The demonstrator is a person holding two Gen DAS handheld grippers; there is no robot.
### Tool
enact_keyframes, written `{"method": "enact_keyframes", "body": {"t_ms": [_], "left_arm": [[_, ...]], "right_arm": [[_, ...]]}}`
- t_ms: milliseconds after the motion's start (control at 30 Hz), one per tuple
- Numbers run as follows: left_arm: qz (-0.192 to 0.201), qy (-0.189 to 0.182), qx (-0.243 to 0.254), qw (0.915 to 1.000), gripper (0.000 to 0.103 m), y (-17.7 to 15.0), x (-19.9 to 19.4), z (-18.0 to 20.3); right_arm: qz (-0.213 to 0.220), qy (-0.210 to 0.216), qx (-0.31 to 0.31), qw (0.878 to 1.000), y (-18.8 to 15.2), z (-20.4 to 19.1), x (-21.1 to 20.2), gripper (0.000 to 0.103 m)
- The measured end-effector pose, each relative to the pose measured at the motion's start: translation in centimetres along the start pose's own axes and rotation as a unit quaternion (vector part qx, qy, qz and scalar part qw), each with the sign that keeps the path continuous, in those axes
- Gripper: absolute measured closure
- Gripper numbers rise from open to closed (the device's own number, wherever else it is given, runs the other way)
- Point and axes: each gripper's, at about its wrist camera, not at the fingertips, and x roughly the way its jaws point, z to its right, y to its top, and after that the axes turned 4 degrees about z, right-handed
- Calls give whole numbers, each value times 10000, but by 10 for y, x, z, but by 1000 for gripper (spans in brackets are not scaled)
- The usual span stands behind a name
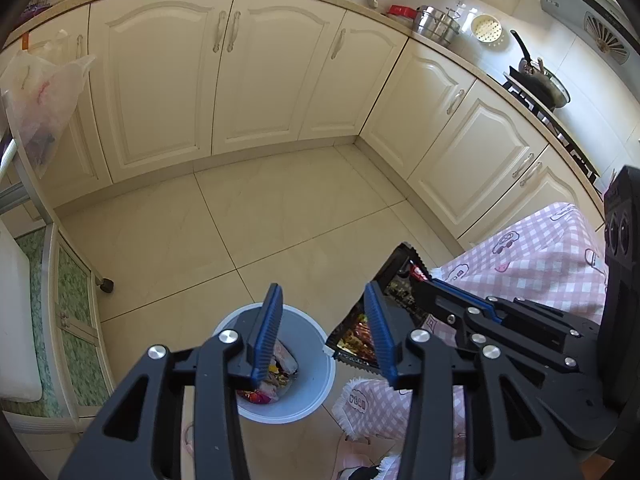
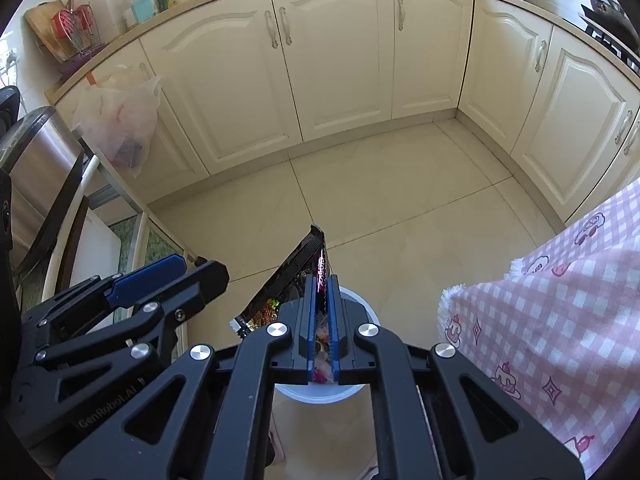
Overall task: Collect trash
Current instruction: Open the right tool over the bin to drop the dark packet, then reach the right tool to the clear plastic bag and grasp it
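A pale blue trash bin (image 1: pixel 308 384) stands on the tiled floor with several colourful wrappers (image 1: pixel 272 380) inside. My left gripper (image 1: pixel 324 300) is open and empty, directly above the bin. My right gripper (image 2: pixel 321 284) is shut on a black snack wrapper (image 2: pixel 288 280), held upright above the bin's rim (image 2: pixel 368 308). In the left wrist view the same wrapper (image 1: pixel 360 332) hangs just right of the bin, with the right gripper (image 1: pixel 424 280) clamped on its upper edge.
A table with a pink checked cloth (image 1: pixel 532 260) (image 2: pixel 560 304) stands right of the bin. Cream cabinets (image 1: pixel 272 72) run along the back and right. A rolling cart (image 1: pixel 68 320) and a steel appliance (image 2: pixel 36 160) stand left. A plastic bag (image 2: pixel 120 120) hangs there.
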Motion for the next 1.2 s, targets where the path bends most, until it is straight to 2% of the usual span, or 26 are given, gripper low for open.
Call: {"method": "enact_keyframes", "body": {"t_ms": [167, 233, 400, 700, 900, 1067, 1200], "left_arm": [[96, 87, -45, 9999, 59, 4, -2, -6], [149, 119, -90, 9998, 57, 5, -5, -9], [263, 163, -62, 9995, 55, 8, -12, -7], [427, 67, 121, 9990, 54, 14, -36, 19], [667, -53, 406, 9969, 50, 18, -68, 61], [865, -212, 731, 9933, 49, 17, -96, 112], [952, -407, 1076, 9888, 47, 12, -112, 167]], "right_arm": [[49, 71, 84, 9999, 4, -1, 2, 97], [90, 136, 207, 9997, 5, 1, 2, 93], [181, 124, 241, 9995, 7, 1, -3, 90], [433, 55, 232, 9988, 10, 15, -44, 86], [783, -113, 290, 9964, 9, 40, -96, 81], [1119, -266, 434, 9924, 2, 70, -147, 78], [1414, -422, 603, 9872, -12, 104, -191, 75]]}}
